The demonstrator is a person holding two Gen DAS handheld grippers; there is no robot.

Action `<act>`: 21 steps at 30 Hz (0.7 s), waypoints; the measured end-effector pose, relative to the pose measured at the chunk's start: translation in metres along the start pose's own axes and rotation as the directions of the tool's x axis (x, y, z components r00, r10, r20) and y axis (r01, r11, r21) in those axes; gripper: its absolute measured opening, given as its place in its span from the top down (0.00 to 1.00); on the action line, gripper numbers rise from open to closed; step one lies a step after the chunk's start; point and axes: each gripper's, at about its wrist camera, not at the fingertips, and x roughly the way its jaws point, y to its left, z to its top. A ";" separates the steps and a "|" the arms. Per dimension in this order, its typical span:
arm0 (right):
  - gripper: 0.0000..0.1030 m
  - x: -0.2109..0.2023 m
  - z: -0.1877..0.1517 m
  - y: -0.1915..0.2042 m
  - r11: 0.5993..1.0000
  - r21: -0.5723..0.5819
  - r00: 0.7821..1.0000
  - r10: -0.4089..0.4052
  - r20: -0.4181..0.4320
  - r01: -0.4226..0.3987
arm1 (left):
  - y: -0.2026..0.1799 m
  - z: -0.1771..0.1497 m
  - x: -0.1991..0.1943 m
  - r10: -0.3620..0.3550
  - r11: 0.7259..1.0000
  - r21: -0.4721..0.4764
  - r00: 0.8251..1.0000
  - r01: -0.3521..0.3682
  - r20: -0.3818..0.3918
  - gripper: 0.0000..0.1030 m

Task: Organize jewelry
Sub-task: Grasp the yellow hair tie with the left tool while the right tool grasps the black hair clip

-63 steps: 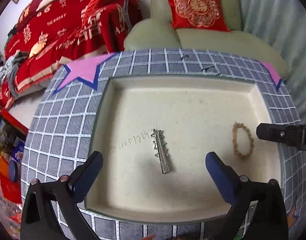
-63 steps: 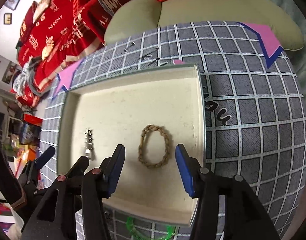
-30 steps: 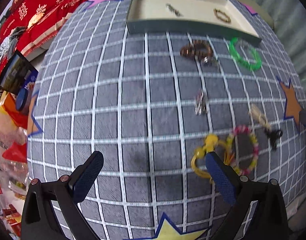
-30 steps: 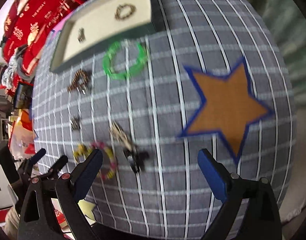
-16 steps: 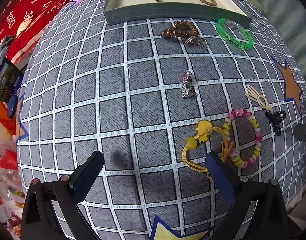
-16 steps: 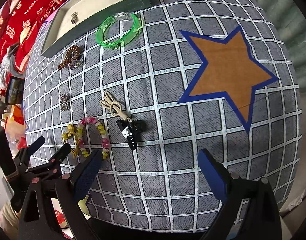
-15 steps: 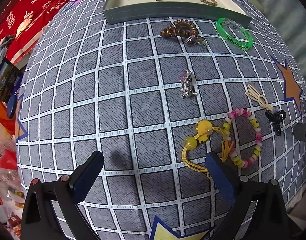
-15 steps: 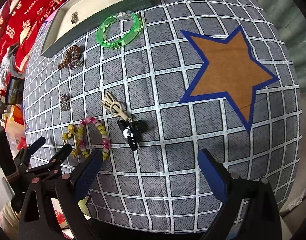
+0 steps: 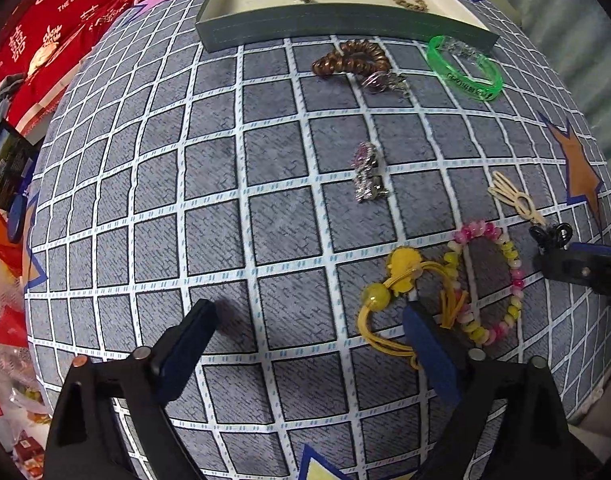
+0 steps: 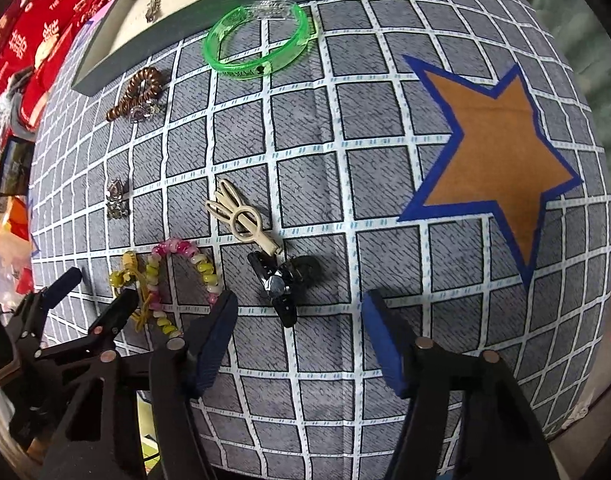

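The right gripper (image 10: 299, 312) hangs over the checked cloth, its jaws just narrowed yet parted around nothing. The black hair clip (image 10: 279, 282) lies just ahead of its left pad, touching the cream clip (image 10: 241, 216). Best to centre on the black one alone before closing. The left gripper (image 9: 309, 330) stands open, its right finger over the yellow hair tie (image 9: 389, 304); the tray (image 9: 329, 28) sits far ahead.

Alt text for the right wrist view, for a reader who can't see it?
The right hand-held gripper, open, hangs over a grey checked cloth just below a black hair clip. A beige clip, beaded bracelet and green bangle lie beyond, short of the tray.
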 end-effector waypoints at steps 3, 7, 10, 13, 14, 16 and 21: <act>0.40 0.003 0.000 0.004 0.999 -0.020 1.000 -0.026 0.005 0.026 | -0.005 0.002 -0.001 -0.017 1.000 0.016 1.000 0.017 0.009 0.12; 0.50 0.005 -0.001 0.007 0.997 -0.050 0.998 -0.060 0.014 0.061 | -0.015 0.004 -0.001 -0.012 0.998 0.058 1.000 0.011 0.024 0.18; 0.66 0.007 0.002 0.019 0.995 -0.066 0.997 -0.076 0.018 0.077 | -0.021 0.007 -0.001 -0.031 0.997 0.077 0.999 0.029 0.028 0.30; 0.68 0.008 0.003 0.027 0.996 -0.057 0.998 -0.067 0.017 0.068 | -0.026 0.008 -0.002 -0.046 0.994 0.100 0.998 0.043 0.033 0.43; 0.68 0.007 0.002 0.025 0.996 -0.055 0.998 -0.064 0.017 0.065 | -0.031 0.008 -0.003 -0.051 0.993 0.109 0.998 0.047 0.038 0.54; 0.69 0.005 0.000 0.017 0.997 -0.049 0.998 -0.054 0.015 0.054 | -0.035 0.008 -0.004 -0.058 0.991 0.119 0.998 0.053 0.039 0.71; 0.69 -0.003 -0.002 0.007 1.000 -0.028 1.000 -0.007 0.016 0.007 | -0.036 0.014 -0.006 -0.146 0.988 0.052 0.989 0.145 0.015 0.78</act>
